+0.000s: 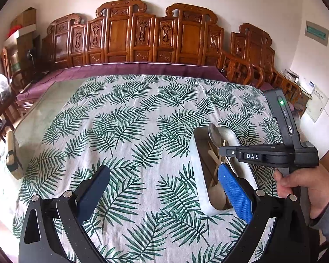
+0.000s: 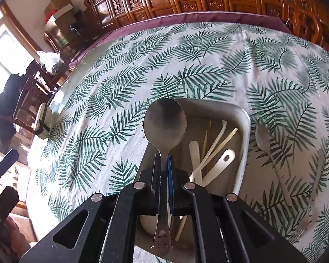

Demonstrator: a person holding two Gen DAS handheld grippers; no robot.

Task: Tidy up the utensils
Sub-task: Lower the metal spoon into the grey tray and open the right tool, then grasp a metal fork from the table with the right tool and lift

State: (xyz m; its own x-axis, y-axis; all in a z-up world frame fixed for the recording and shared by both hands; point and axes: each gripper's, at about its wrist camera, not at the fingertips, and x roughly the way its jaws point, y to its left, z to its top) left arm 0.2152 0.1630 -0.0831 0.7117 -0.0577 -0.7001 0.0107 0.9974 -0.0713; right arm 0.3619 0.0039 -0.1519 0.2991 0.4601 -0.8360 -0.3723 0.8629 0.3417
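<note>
Right wrist view: right gripper point(image 2: 163, 171) clenched on metal spoon point(image 2: 164, 122), long axis pointing far, bowl over tray point(image 2: 244, 118) near-left rim. Left gripper point(image 1: 162, 188) spread wide, empty, left of tray. Second spoon point(image 2: 263, 138) on cloth, right of tray.

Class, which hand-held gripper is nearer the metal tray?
Right. The right hand-held gripper holds a metal spoon directly over the metal tray; the left hand-held gripper hangs open beside it, over the tablecloth.

Setting: home dining room. Carved wooden screen point(image 1: 129, 32) and chairs point(image 1: 241, 70) along the wall; table under fern-print cloth point(image 1: 129, 120) (stacked cardboard boxes point(image 1: 24, 22) in corner).
</note>
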